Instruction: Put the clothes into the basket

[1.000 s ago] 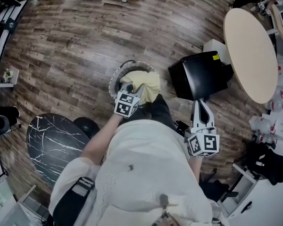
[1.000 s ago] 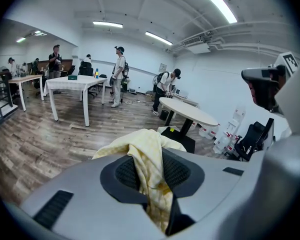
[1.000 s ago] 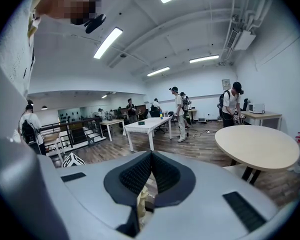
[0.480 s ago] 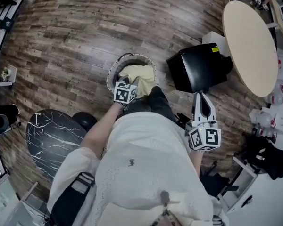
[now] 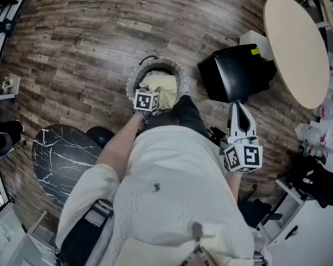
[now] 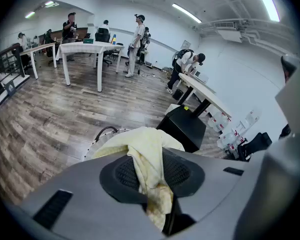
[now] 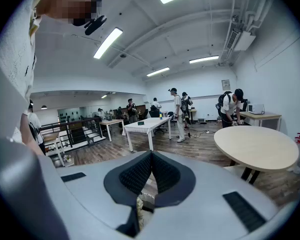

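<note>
Now: yellow cloth point(image 6: 142, 146) at the basket point(image 5: 134, 81)

We pinch the yellow cloth in our left claw point(image 6: 155, 184) above the round basket on the floor point(image 5: 72, 49); the cloth drapes inside it. Our right claw point(image 7: 151, 160) is pressed together, empty.

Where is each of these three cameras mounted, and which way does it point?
Head view: on the person's head, facing steeply down at the basket; shirt, arms, left hand-held gripper and right hand-held gripper show.
Left gripper view: rides the left one, looking along jaws shut on a yellow cloth, basket beyond.
Right gripper view: rides the right one, looking along shut jaws towards a round table.
Shared: head and left gripper views both show cloth, basket and black box.
</note>
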`<state>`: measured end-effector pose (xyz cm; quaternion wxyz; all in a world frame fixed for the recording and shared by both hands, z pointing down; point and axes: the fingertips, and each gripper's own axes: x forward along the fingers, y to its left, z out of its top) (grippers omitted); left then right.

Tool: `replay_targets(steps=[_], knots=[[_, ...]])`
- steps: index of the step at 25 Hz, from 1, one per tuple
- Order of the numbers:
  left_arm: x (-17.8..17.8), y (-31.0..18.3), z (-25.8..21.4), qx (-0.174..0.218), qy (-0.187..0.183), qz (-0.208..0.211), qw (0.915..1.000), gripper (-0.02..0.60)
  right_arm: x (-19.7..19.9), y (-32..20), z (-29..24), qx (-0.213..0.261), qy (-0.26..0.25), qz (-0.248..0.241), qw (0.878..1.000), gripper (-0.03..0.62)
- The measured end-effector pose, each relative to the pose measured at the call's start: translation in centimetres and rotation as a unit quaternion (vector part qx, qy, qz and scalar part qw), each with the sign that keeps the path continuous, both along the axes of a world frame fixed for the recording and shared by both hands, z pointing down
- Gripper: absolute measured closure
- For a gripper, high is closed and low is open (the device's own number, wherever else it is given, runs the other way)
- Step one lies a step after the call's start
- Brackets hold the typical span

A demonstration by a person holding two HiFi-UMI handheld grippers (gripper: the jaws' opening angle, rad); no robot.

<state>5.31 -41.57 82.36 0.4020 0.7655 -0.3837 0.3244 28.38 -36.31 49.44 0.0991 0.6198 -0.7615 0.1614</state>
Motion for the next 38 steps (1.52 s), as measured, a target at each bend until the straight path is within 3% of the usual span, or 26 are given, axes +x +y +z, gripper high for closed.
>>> replay_targets(steps=[9, 17, 29, 38], knots=[[-2.3, 1.2, 3.4, -0.043, -0.044, 0.014, 0.998, 0.477, -0.7, -0.2, 0.3, -0.004, 0.0, -0.009, 1.0, 0.585], [-3.1, 1.0, 4.4, -0.045, -0.075, 0.05, 0.9949, 0.474, -1.7, -0.2, 0.5, -0.004, 0.001, -0.015, 1.0, 0.585], [-3.3, 0.3, 4.9, -0.045, -0.075, 0.043, 0.9953, 0.457, -1.7, -0.6, 0.9, -0.011, 0.001, -0.011, 1.0, 0.585], [-3.7, 1.5, 5.4, -0.056, -0.08, 0.066, 0.993, 0.425, -2.1, -0.9, 1.0, -0.011, 0.0, -0.015, 1.0, 0.585]])
